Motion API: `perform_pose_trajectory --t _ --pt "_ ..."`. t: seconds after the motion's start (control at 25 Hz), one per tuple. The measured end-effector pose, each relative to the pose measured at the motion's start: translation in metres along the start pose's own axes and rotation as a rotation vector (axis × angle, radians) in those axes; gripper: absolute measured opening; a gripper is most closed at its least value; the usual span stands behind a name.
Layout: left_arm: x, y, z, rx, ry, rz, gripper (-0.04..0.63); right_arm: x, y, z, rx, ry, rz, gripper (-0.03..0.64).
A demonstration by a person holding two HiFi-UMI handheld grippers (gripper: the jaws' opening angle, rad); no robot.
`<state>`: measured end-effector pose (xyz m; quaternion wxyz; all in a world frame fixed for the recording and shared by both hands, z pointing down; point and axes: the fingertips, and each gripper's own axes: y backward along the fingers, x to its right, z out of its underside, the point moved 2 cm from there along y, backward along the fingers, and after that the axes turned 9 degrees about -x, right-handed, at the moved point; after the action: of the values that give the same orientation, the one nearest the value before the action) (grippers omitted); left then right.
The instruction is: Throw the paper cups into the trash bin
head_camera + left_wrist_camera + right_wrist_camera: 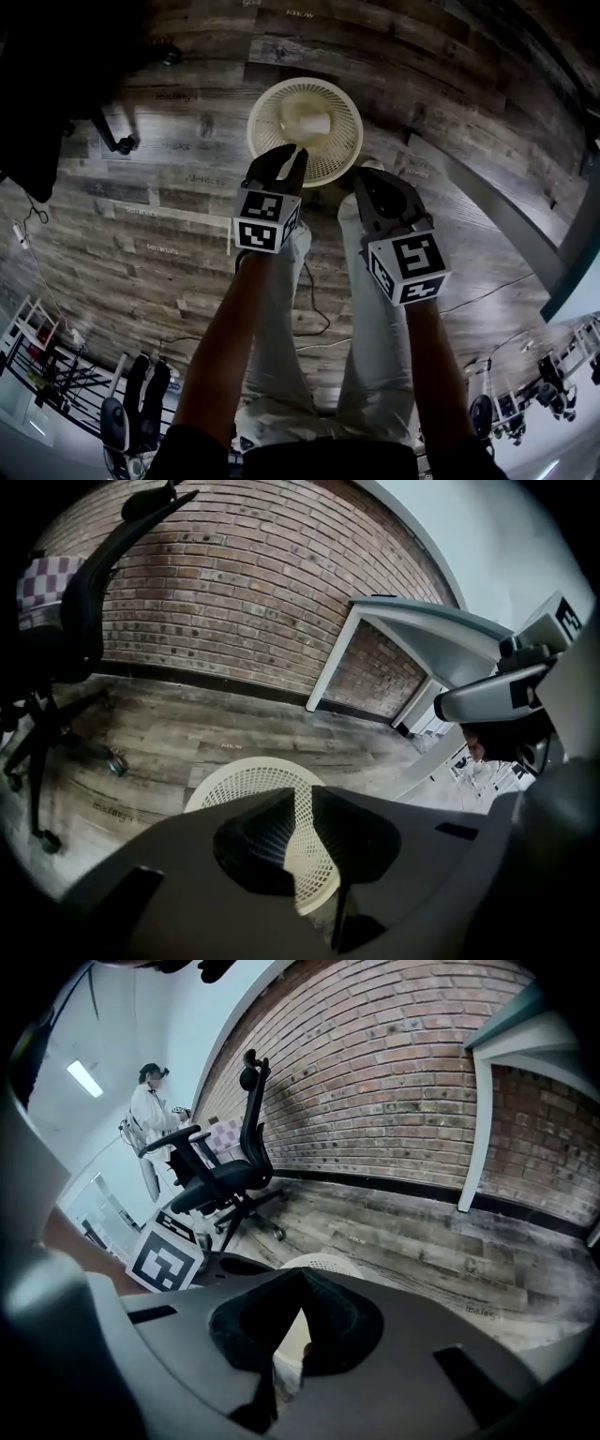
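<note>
Paper cup in bin (mesh).

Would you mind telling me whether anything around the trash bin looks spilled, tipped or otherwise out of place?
Nothing stands out: the mesh trash bin stands upright on the wooden floor, a paper cup inside it, nothing spilled around it.

Dim, shadowy indoor light; heavy fisheye curvature and dark vignetted corners throughout.
</note>
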<state>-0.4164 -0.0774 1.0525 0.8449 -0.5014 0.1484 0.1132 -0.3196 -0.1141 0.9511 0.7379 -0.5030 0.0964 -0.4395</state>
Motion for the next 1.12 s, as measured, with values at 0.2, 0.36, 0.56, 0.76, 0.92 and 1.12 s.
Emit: perform_pose_trajectory --t 0.2,0.36,0.56,0.76,0.92,1.12 --pt "0.009 0.034 -0.014 0.043 -0.007 0.018 0.009 -0.007 0.016 -0.014 0.017 0.009 0.001 0.005" --pt "0.018 0.061 -0.027 0.072 -0.028 0.024 0.009 -0.013 0.033 -0.027 0.034 0.014 0.001 0.005" --pt "0.029 0.095 -0.048 0.118 -0.041 0.030 0.009 -0.024 0.057 -0.047 0.071 0.014 -0.009 0.005" --pt "0.045 0.133 -0.072 0.188 -0.072 0.032 0.009 -0.036 0.080 -0.066 0.122 0.024 0.007 0.005" --pt "0.065 0.167 -0.092 0.236 -0.102 0.039 0.009 -0.043 0.103 -0.080 0.158 0.029 0.012 0.005" --pt "0.083 0.213 -0.121 0.288 -0.173 0.047 0.009 -0.056 0.139 -0.107 0.210 0.036 0.015 0.005"
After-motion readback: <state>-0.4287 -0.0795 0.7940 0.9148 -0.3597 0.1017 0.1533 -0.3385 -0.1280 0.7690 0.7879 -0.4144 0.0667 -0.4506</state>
